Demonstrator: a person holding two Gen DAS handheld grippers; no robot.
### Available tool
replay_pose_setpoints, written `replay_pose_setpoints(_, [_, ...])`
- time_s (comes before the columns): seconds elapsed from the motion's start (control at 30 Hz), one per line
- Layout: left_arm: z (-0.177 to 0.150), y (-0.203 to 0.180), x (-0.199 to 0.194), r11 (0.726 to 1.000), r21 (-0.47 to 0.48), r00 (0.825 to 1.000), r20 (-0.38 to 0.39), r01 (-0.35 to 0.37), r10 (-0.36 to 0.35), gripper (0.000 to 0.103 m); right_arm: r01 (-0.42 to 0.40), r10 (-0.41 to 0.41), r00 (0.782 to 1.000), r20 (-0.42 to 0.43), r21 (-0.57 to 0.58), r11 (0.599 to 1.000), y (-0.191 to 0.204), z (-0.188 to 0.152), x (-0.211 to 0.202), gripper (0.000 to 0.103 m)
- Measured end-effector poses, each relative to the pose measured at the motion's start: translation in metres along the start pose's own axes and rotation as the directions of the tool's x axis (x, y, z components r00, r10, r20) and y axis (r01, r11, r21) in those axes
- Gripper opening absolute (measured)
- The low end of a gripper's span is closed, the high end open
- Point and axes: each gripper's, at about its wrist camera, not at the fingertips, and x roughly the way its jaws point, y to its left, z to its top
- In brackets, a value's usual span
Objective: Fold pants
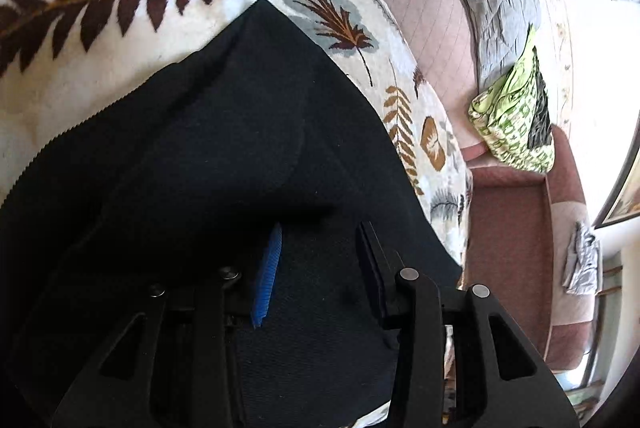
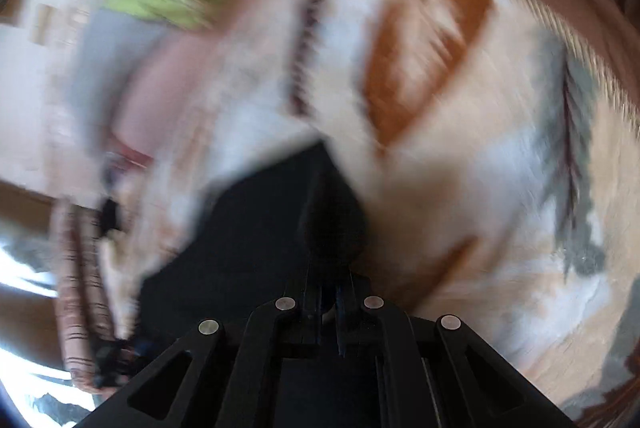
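- A cream blanket (image 1: 120, 76) printed with brown and grey leaves fills most of both views; in the right wrist view it is smeared by motion blur, so its pattern reads only as orange, grey and dark streaks.
- The black pants (image 1: 208, 132) lie on that blanket. The left wrist view shows them sharply, with a pointed corner at the top and a ribbed edge along the left; their lower part runs out of the picture behind the gripper. The right wrist view shows only a dark, blurred patch of them (image 2: 248, 228).
- A pink and brown sofa (image 1: 508, 228) sits past the blanket's right edge, clear only in the left wrist view.
- A green patterned cloth (image 1: 512, 120) rests on the sofa; the right wrist view gives it as a green smear at the top.
- The left gripper (image 1: 320, 240) hangs over the pants with its jaws parted, one blue-edged finger (image 1: 266, 280) showing; whether the fingers touch the fabric is unclear.
- The right gripper (image 2: 330, 292) has its jaws drawn together, with dark pants fabric bunched at its tips, apparently pinched.
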Motion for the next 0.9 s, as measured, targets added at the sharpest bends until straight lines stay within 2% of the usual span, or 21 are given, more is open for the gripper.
replay_pose_setpoints(0.03, [-0.001,0.002,-0.002,1.0,-0.003,1.0,0.0,0.005,-0.005,0.038,0.002,-0.002,1.0,0.007,-0.017,1.0,0.002,0.001,0.0,0.004])
replay_pose_setpoints(0.13, [-0.001,0.006,-0.004,1.0,-0.016,1.0,-0.001,0.02,-0.02,0.038,-0.034,0.044,0.991,0.124,-0.085,0.996,0.017,0.004,-0.022,0.004])
replay_pose_setpoints(0.17, [0.0,0.006,-0.003,1.0,-0.02,1.0,0.0,0.022,-0.022,0.038,0.019,-0.006,0.989,0.146,-0.092,0.996,0.017,0.005,-0.022,0.004])
replay_pose_setpoints(0.2, [0.0,0.007,-0.003,0.999,-0.022,1.0,0.001,0.023,-0.023,0.038,0.07,-0.061,0.991,0.12,-0.07,0.995,0.011,0.005,-0.016,0.004])
replay_pose_setpoints(0.27, [-0.001,0.007,-0.003,0.999,-0.02,1.0,0.006,0.025,-0.025,0.038,0.081,-0.081,0.996,0.045,0.003,0.997,-0.008,0.005,-0.002,0.004])
replay_pose_setpoints(0.3, [-0.001,0.007,-0.003,1.0,-0.018,1.0,0.008,0.024,-0.024,0.038,0.057,-0.059,0.997,0.057,0.029,0.998,-0.01,0.007,-0.005,0.004])
replay_pose_setpoints(0.33, [-0.001,0.007,-0.003,1.0,-0.016,1.0,0.01,0.024,-0.024,0.038,0.078,-0.082,0.993,0.09,0.055,0.995,-0.013,0.009,-0.015,0.004])
replay_pose_setpoints(0.37, [-0.001,0.004,0.0,1.0,-0.015,1.0,0.013,0.022,-0.022,0.038,0.12,-0.125,0.986,0.113,0.054,0.991,-0.013,0.01,-0.021,0.005])
replay_pose_setpoints(0.4, [-0.001,0.001,0.003,1.0,-0.013,1.0,0.016,0.019,-0.018,0.038,0.207,-0.211,0.964,0.159,0.046,0.977,-0.013,0.01,-0.031,0.007])
replay_pose_setpoints(0.43, [-0.001,0.001,0.003,1.0,-0.006,1.0,0.021,0.011,-0.011,0.038,0.259,-0.263,0.943,0.204,0.048,0.965,-0.012,0.01,-0.041,0.007])
replay_pose_setpoints(0.47, [-0.002,-0.001,0.004,1.0,0.001,1.0,0.023,0.007,-0.007,0.039,0.252,-0.257,0.939,0.231,0.049,0.966,-0.011,0.008,-0.047,0.008])
replay_pose_setpoints(0.53, [-0.003,-0.006,0.006,1.0,0.015,1.0,0.026,0.001,-0.002,0.042,0.125,-0.119,0.952,0.282,-0.005,0.992,-0.002,0.006,-0.058,0.008])
replay_pose_setpoints(0.6, [-0.003,-0.007,0.007,1.0,0.021,1.0,0.028,-0.001,0.001,0.043,0.032,-0.001,0.971,0.238,-0.129,0.991,0.018,0.002,-0.054,0.008])
replay_pose_setpoints(0.67, [-0.002,-0.006,0.007,1.0,0.02,1.0,0.029,0.0,-0.001,0.043,0.001,0.037,0.984,0.172,-0.213,0.977,0.036,-0.005,-0.042,0.008])
replay_pose_setpoints(0.73, [-0.002,-0.007,0.008,1.0,0.021,1.0,0.028,0.001,-0.001,0.043,0.072,-0.042,0.993,0.113,-0.277,0.958,0.047,-0.011,-0.022,0.008])
replay_pose_setpoints(0.77, [-0.002,-0.008,0.008,1.0,0.026,1.0,0.028,0.0,0.0,0.043,0.15,-0.135,0.988,0.072,-0.291,0.945,0.047,-0.013,-0.007,0.008])
replay_pose_setpoints(0.8, [-0.002,-0.008,0.009,0.999,0.032,1.0,0.028,-0.003,0.002,0.043,0.191,-0.193,0.981,0.022,-0.29,0.938,0.045,-0.015,0.006,0.008])
replay_pose_setpoints(0.87, [-0.003,-0.01,0.01,0.998,0.054,1.0,0.027,-0.016,0.015,0.043,0.186,-0.183,0.982,0.037,-0.292,0.938,0.045,-0.014,0.005,0.01])
replay_pose_setpoints(0.9, [-0.003,-0.012,0.011,0.998,0.066,0.999,0.027,-0.025,0.023,0.043,0.179,-0.179,0.983,0.028,-0.294,0.939,0.047,-0.014,0.005,0.018])
